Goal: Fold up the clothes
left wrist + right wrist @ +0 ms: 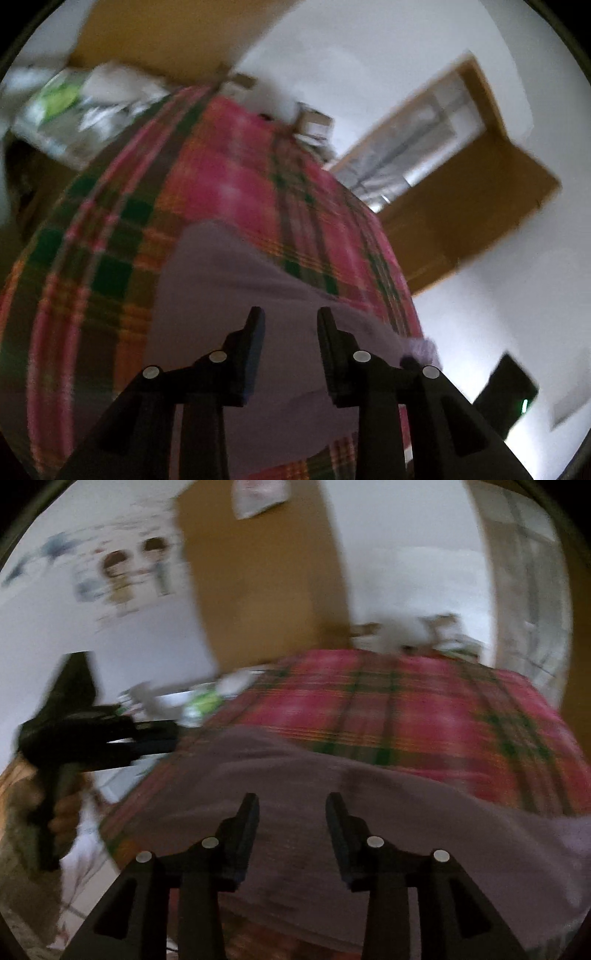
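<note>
A mauve garment (236,280) lies spread flat on a bed covered with a pink and green plaid blanket (229,173). My left gripper (290,314) hovers over the garment, open, with nothing between its fingers. In the right wrist view the same mauve garment (295,775) stretches across the near part of the plaid blanket (424,709). My right gripper (291,799) is above it, open and empty. The left gripper (155,734) also shows at the left of the right wrist view, held by a person's hand (64,812). Both views are blurred by motion.
A pile of white and green items (88,99) lies beyond the bed's far side. Wooden doors (266,568) and a window (410,147) line white walls. Boxes (314,122) sit at the head of the bed. A dark device (506,391) stands by the wall.
</note>
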A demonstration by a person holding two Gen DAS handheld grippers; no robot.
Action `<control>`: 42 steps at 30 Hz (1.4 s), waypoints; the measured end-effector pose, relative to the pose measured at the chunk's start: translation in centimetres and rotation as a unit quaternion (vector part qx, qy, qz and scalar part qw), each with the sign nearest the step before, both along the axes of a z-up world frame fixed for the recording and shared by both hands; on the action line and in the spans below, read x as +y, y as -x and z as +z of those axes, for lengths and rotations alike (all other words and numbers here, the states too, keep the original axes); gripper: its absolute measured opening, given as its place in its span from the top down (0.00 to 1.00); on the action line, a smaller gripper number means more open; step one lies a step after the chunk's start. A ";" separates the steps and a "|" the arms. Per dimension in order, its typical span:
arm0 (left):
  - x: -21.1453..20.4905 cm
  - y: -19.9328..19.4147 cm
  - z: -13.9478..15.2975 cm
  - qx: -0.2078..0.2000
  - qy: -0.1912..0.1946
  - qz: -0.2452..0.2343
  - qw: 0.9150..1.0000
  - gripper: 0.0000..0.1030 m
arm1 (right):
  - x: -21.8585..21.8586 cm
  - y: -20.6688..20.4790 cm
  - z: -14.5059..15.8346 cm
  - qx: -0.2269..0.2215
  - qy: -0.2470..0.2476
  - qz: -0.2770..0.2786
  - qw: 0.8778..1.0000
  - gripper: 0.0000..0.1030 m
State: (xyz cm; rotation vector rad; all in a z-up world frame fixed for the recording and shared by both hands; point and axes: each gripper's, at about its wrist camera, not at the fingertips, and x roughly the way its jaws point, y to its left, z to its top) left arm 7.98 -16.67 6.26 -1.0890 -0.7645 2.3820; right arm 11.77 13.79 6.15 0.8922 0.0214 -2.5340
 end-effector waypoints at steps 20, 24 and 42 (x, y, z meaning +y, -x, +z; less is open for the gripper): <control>19.5 3.0 -2.4 -0.027 0.036 -0.231 0.972 0.72 | 18.8 2.3 -2.2 -0.036 -0.053 -0.250 0.966 0.62; 20.7 3.9 -4.0 -0.049 0.038 -0.234 0.970 0.72 | 20.9 2.3 -3.5 -0.050 -0.098 -0.282 0.953 0.62; 21.8 4.9 -6.4 -0.061 0.045 -0.228 0.971 0.72 | 29.8 4.8 -4.2 -0.078 -0.088 -0.327 0.938 0.61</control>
